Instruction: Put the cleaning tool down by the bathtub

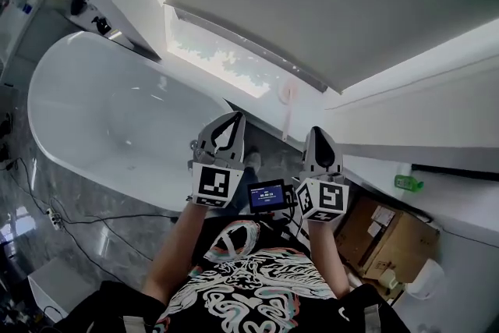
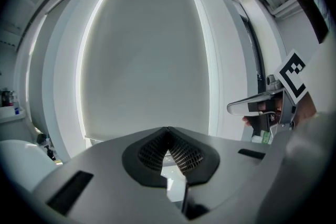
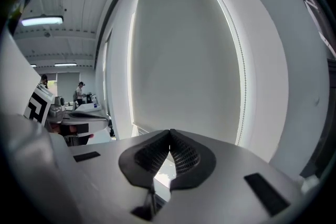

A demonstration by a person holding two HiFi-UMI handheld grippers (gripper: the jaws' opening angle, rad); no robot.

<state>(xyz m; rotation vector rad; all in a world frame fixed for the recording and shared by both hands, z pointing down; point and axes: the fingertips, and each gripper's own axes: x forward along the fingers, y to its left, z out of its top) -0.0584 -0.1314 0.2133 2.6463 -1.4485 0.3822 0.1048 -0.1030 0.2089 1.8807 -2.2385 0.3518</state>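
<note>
Beside bathtub [image 1: 93,105]: loose cables [image 1: 101,221] at left, cardboard box [image 1: 390,238] at right.

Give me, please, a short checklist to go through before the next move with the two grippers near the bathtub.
1. Left gripper empty: ok; its jaws are together with nothing between them.
2. Right gripper empty: ok; its jaws are together with nothing between them.
3. Cleaning tool found: cannot tell; neither gripper holds one, and no view clearly shows one.
4. Bathtub in view: ok; it lies below and to the left of the grippers.
5. Floor beside the bathtub free of obstacles: not ok; cables run across it.
6. Grippers apart from each other: ok; the head view shows a gap between them.
</note>
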